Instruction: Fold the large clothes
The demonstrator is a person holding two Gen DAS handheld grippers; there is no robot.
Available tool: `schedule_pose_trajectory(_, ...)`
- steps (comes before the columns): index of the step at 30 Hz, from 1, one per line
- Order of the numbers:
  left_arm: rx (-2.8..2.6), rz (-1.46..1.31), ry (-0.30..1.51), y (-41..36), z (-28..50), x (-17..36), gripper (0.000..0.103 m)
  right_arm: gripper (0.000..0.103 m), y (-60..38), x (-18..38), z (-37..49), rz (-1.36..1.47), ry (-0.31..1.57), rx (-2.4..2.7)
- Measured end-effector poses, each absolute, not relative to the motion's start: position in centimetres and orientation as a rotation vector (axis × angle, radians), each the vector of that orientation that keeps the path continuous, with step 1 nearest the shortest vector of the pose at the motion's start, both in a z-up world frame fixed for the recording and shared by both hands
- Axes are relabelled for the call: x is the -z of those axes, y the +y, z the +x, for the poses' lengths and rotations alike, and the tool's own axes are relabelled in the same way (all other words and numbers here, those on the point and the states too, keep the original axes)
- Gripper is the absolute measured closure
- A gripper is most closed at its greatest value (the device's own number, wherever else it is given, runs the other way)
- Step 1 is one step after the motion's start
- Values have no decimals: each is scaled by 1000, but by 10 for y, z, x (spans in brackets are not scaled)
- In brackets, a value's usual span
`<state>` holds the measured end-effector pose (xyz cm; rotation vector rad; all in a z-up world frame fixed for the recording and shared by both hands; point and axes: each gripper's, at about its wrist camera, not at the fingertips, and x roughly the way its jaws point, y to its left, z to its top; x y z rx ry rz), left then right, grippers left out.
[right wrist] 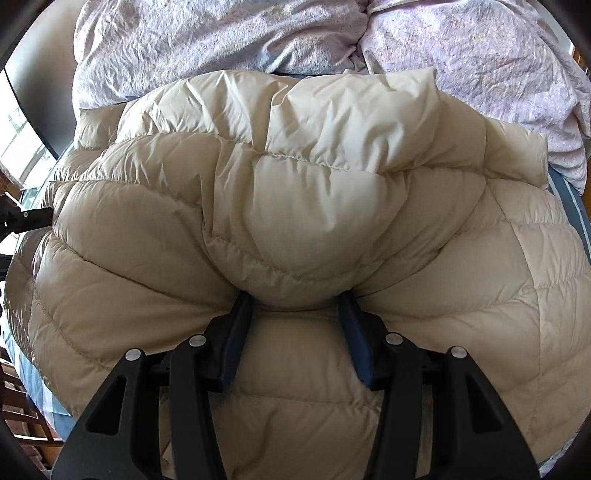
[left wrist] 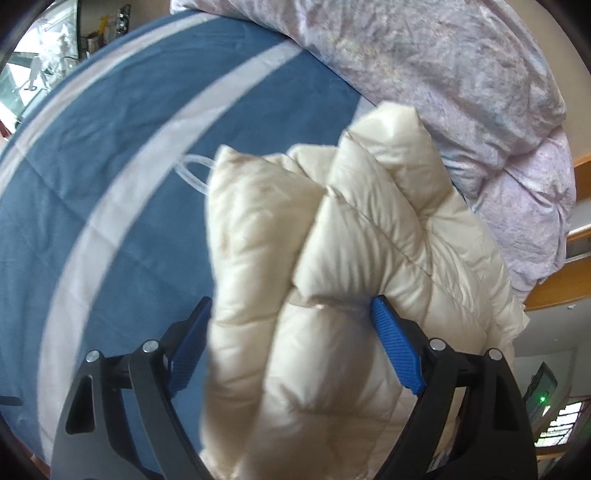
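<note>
A cream quilted puffer jacket [right wrist: 295, 192] fills the right wrist view, bunched in thick folds on the bed. My right gripper [right wrist: 295, 299] is shut on a puffy fold of it, blue pads pressed in from both sides. In the left wrist view my left gripper [left wrist: 291, 306] is shut on another bunched part of the jacket [left wrist: 332, 229] and holds it lifted above the blue striped sheet [left wrist: 110, 184]. The jacket hides part of the left blue pad [left wrist: 192, 343].
A crumpled lilac duvet [left wrist: 461, 92] lies heaped along the far side of the bed, also in the right wrist view [right wrist: 221, 33]. A clear tube loop [left wrist: 195, 173] lies on the sheet. Wooden furniture [left wrist: 554, 288] stands at the right.
</note>
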<state>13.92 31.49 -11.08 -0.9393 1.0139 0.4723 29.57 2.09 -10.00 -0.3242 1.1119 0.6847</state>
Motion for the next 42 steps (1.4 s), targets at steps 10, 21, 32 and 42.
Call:
schedule_pose_trajectory(10,-434,-936,981,299,145,101,69,51,21,100,296,-321,1111,-692)
schedule_pose_trajectory(21,-351,-893,821,268,142,29,88,51,18,100,296,-301,1115,-713)
schedule_pose_trajectory(32,-213,-851,721,200,173,-37,88,51,15,100,297,-287,1118,-749)
schedule_pose_trajectory(42,-238,-786,722,141,204,-55,88,51,-12,86,308,-190,1149,-820)
